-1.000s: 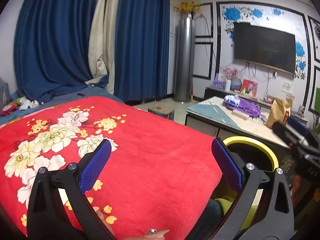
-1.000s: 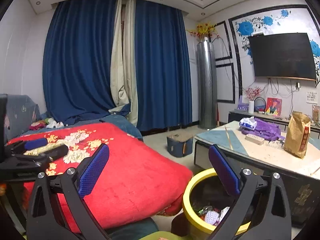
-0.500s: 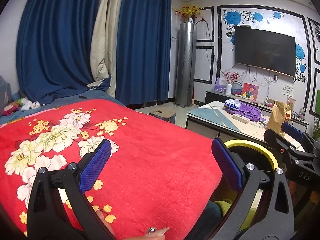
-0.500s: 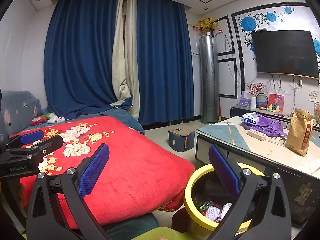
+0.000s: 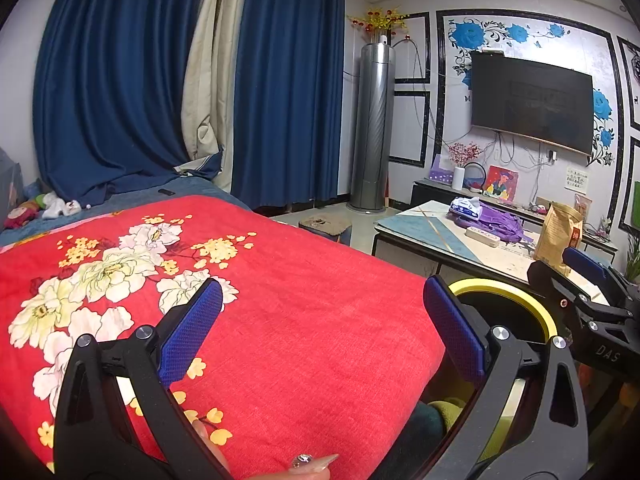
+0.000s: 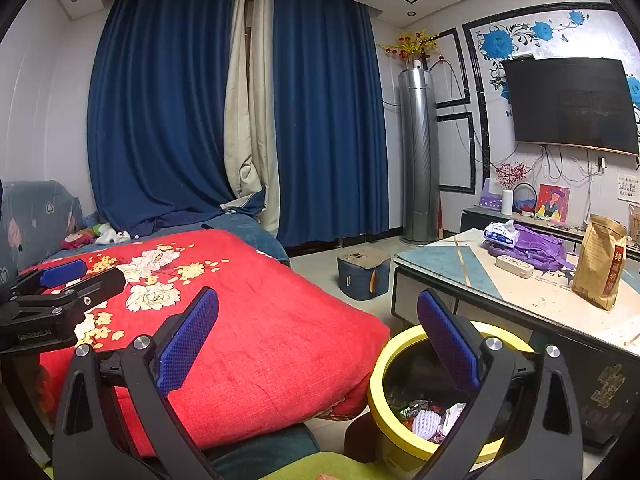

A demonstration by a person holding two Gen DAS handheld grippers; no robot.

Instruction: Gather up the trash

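A yellow-rimmed trash bin (image 6: 378, 392) stands on the floor between the red bed and the low table; wrappers and crumpled trash (image 6: 426, 420) lie inside it. Its rim also shows in the left wrist view (image 5: 516, 292). My left gripper (image 5: 324, 328) is open and empty above the red floral blanket (image 5: 280, 300). My right gripper (image 6: 318, 340) is open and empty, held above the bed edge and the bin. Each gripper appears at the edge of the other's view: the right one (image 5: 592, 284), the left one (image 6: 60, 284).
A low table (image 6: 540, 296) at the right holds a brown paper bag (image 6: 600, 262), a purple bag (image 6: 532, 246), a tissue pack and a power strip. A small blue stool (image 6: 362, 270) stands on the floor. Blue curtains, a tall air conditioner and a wall TV are behind.
Both grippers have risen and tilted slightly, so the room sits lower in both views. Both jaws stay open and empty.
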